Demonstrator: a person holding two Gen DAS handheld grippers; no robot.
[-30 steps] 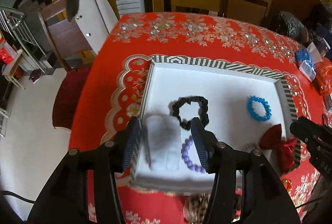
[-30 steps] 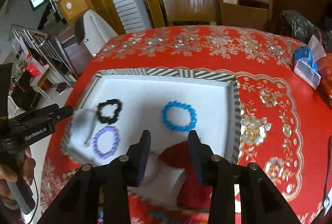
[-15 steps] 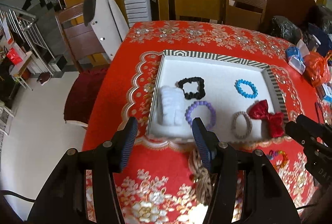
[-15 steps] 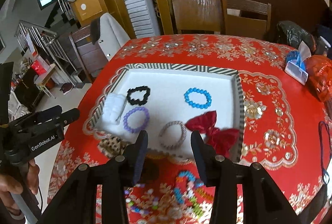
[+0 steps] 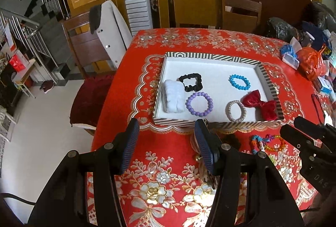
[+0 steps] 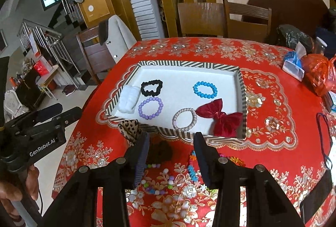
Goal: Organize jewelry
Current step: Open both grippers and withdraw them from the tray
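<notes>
Right wrist: striped tray (image 6: pixel 190 64) holds bracelets.

"GenRobot.AI" on left tongs (image 6: pixel 51 110) body, perhaps "DAS" on right tongs (image 5: pixel 294 130)

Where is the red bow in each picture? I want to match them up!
Left wrist view: the red bow lies in the tray's near right corner, right of the picture's centre.
Right wrist view: the red bow lies in the same near right corner, just above the jaws.
Shared landmark: the silver bracelet beside it on its left.
</notes>
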